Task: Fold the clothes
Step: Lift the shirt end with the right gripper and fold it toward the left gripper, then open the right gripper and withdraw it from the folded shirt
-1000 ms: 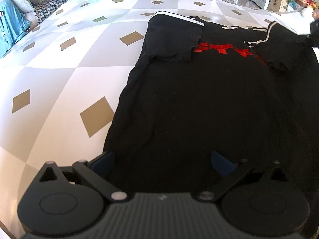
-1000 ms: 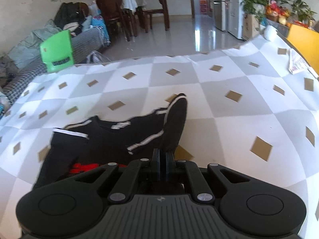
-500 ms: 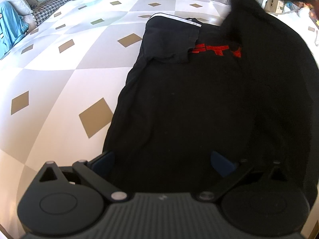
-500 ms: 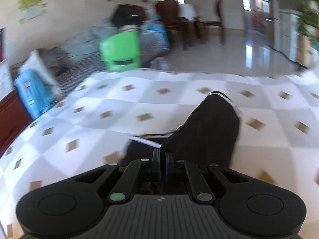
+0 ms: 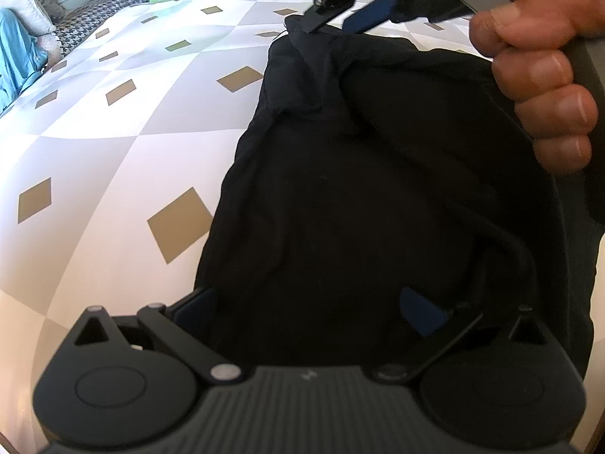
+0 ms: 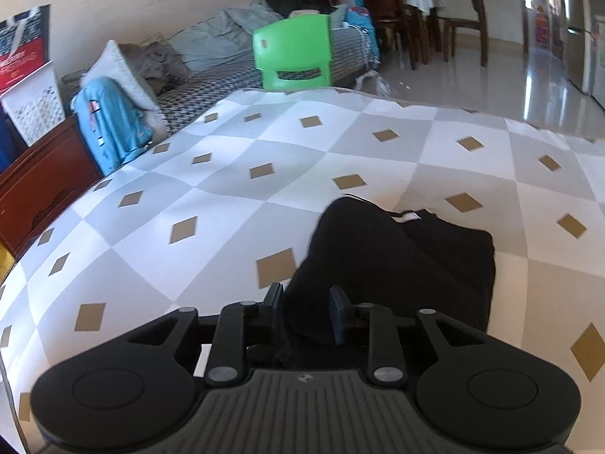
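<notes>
A black shirt [image 5: 340,189] lies on the table's white and grey checkered cloth [image 5: 113,151], its right side folded over onto the body. My left gripper [image 5: 306,308] is open wide at the shirt's near hem, with fabric lying between its blue pads. My right gripper [image 5: 336,22], held by a hand [image 5: 537,75], hovers over the far left part of the shirt. In the right wrist view the right gripper [image 6: 306,304] has its jaws opening, and a loose fold of the shirt [image 6: 378,249] still lies between the parted fingers.
Past the table's far edge stand a green plastic chair [image 6: 293,53] and a sofa [image 6: 211,75] piled with clothes. A blue garment [image 6: 109,121] hangs by a wooden cabinet [image 6: 41,174]. Dining chairs [image 6: 465,19] stand on the shiny floor beyond.
The right gripper carried the shirt's right sleeve side across to the left, covering the red print. Its jaws, shut on the cloth before, have parted. The left gripper has stayed put.
</notes>
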`<state>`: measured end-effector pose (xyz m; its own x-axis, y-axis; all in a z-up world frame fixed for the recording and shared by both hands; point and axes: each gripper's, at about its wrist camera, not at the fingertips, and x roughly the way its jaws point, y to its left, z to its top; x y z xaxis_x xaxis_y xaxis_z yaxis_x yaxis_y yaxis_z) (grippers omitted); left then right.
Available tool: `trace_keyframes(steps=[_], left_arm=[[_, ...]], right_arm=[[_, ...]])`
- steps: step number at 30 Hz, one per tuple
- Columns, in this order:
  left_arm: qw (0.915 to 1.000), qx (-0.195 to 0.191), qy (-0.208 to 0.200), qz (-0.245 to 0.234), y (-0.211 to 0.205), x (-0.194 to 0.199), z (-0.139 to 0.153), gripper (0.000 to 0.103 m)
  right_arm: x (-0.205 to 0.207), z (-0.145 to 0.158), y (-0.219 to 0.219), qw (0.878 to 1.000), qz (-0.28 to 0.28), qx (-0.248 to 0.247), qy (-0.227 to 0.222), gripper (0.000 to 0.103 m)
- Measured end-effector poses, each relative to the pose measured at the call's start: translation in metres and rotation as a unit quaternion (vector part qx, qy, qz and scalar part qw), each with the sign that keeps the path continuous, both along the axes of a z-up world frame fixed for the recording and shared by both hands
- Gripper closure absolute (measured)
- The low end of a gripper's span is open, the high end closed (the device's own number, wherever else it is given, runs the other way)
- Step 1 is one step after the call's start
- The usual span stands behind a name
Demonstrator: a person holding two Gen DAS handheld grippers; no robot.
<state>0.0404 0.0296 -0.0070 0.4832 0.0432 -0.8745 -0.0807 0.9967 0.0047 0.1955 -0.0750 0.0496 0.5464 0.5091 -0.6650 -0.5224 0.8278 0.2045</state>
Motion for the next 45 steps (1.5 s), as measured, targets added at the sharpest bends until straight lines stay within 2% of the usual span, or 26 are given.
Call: trace_keyframes(steps=[4, 11, 16, 21, 27, 31, 36, 45], left_arm=[[1.0, 0.0, 0.001, 0.0, -0.001, 0.0, 0.0, 0.0], [1.0, -0.001, -0.002, -0.007, -0.001, -0.002, 0.0, 0.0], [1.0, -0.001, -0.002, -0.009, -0.002, -0.002, 0.0, 0.0], [1.0, -0.001, 0.0, -0.008, -0.003, -0.001, 0.0, 0.0], [1.0, -0.001, 0.0, -0.008, -0.005, -0.001, -0.001, 0.0], [1.0, 0.0, -0.001, -0.009, -0.006, -0.001, -0.001, 0.0], [0.9999, 0.0, -0.003, -0.01, -0.007, -0.002, -0.002, 0.0], [0.9998, 0.002, -0.012, -0.014, -0.012, -0.004, -0.002, 0.0]], right_arm=[[0.005, -0.002, -0.003, 1.0, -0.007, 0.01, 0.009, 0.076], [0.007, -0.006, 0.006, 1.0, 0.012, 0.012, 0.013, 0.076], [0.01, -0.02, 0.016, 0.998, 0.036, 0.018, 0.038, 0.076], [0.013, -0.036, 0.027, 0.997, 0.052, 0.009, 0.061, 0.074], [0.009, -0.05, 0.04, 0.994, 0.077, -0.029, 0.065, 0.067], [0.009, -0.047, 0.04, 0.994, 0.082, -0.032, 0.07, 0.065], [0.007, -0.029, 0.027, 0.995, 0.068, -0.015, 0.066, 0.064], [-0.005, 0.007, -0.019, 0.999, 0.028, -0.011, 0.037, 0.061]])
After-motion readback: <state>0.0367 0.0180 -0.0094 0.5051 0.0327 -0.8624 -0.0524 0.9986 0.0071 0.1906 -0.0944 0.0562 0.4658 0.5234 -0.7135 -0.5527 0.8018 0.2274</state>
